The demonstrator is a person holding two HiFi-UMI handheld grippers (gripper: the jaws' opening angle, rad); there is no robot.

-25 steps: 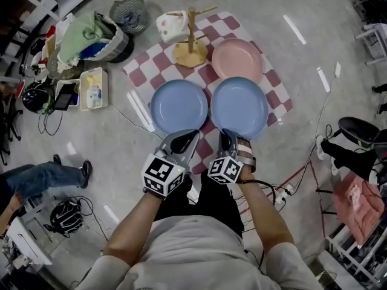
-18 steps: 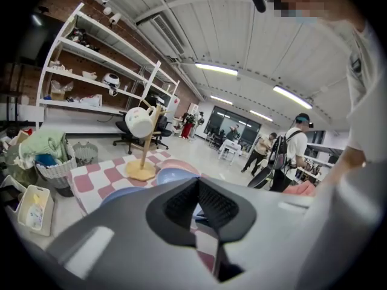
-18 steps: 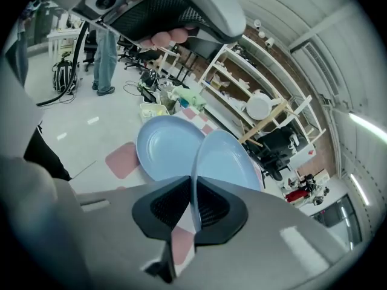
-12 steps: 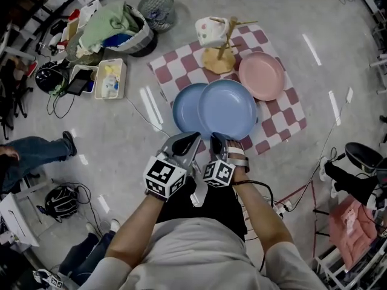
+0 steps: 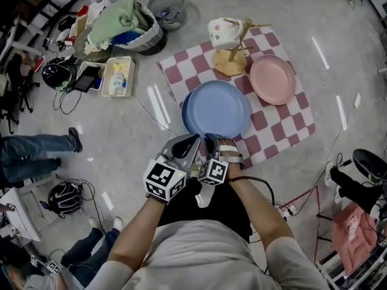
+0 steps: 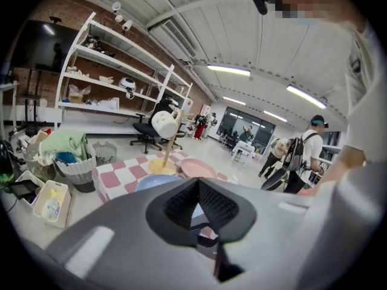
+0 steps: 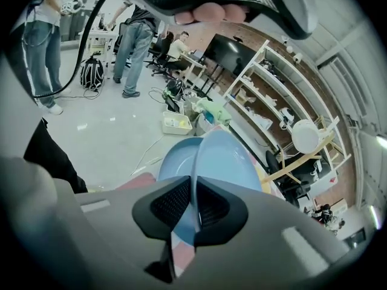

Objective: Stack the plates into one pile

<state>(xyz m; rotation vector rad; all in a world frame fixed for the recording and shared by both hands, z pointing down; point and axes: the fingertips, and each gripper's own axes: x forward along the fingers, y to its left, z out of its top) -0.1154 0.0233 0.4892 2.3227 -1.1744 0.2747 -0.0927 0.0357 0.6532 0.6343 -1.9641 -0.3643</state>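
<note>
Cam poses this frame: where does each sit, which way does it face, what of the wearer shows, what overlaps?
Head view: on the head, facing steeply down at the checkered mat; shows torso, forearms, left gripper, right gripper.
Left gripper view: on left gripper, near level along shut jaws toward the mug tree; wearer's shirt at right.
Right gripper view: on right gripper, tilted down along jaws clamped on the upper blue plate; wearer's fingers at top.
Shared: all three see the mug tree.
</note>
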